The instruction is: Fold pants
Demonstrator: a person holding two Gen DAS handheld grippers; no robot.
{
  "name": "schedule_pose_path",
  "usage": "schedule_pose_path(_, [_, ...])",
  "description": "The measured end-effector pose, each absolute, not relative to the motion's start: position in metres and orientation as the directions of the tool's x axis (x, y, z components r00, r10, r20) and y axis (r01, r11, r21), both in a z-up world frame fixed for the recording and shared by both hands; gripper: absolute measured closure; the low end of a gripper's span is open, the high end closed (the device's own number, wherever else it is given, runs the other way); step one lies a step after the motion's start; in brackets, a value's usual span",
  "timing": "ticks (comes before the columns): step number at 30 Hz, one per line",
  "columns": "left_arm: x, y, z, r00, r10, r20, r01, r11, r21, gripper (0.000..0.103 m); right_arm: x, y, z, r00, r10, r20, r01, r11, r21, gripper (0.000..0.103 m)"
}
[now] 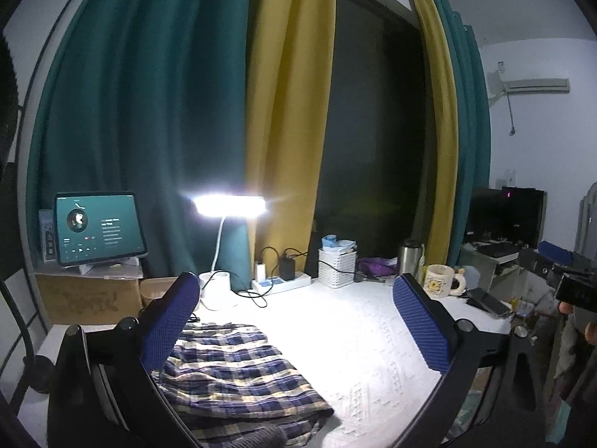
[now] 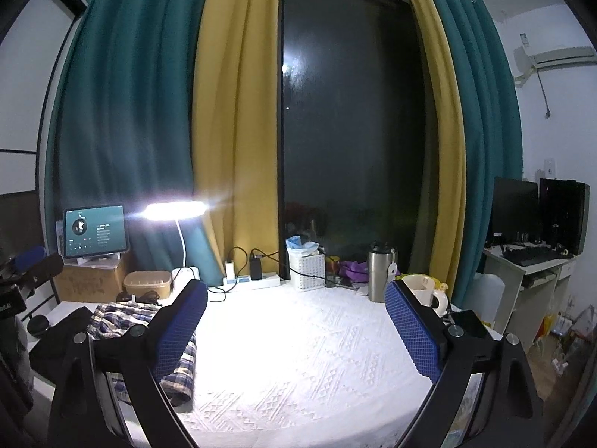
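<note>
The plaid pants (image 1: 238,377) lie in a folded bundle on the white textured tablecloth (image 1: 354,354), at the table's left side. My left gripper (image 1: 298,321) is open and empty, held above the table with the pants under its left finger. My right gripper (image 2: 294,332) is open and empty over the cloth, to the right of the pants (image 2: 123,317), whose edge shows behind its left finger. The right gripper also shows at the right edge of the left wrist view (image 1: 559,280); the left gripper shows at the left edge of the right wrist view (image 2: 30,272).
A lit desk lamp (image 1: 227,205), a tablet (image 1: 99,227) on a cardboard box, a power strip (image 1: 281,282), a white basket (image 1: 335,267), a steel flask (image 2: 378,276), a mug (image 1: 442,280) and a phone (image 1: 488,302) line the table's back and right edge. Curtains hang behind.
</note>
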State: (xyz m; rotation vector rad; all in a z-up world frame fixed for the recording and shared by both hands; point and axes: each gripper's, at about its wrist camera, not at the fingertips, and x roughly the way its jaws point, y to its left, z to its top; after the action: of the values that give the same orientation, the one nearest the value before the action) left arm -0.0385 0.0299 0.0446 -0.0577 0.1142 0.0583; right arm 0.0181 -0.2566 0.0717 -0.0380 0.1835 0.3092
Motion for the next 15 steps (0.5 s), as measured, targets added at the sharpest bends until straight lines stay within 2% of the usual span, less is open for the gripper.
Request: schedule_pose_path(15, [-0.04, 0.039, 0.037, 0.99, 0.079, -0.12, -0.088, 0.993, -0.077, 0.001, 0.024, -0.242, 0.061, 0.923, 0.317, -0.217, -0.331, 0.943, -0.03, 0.006])
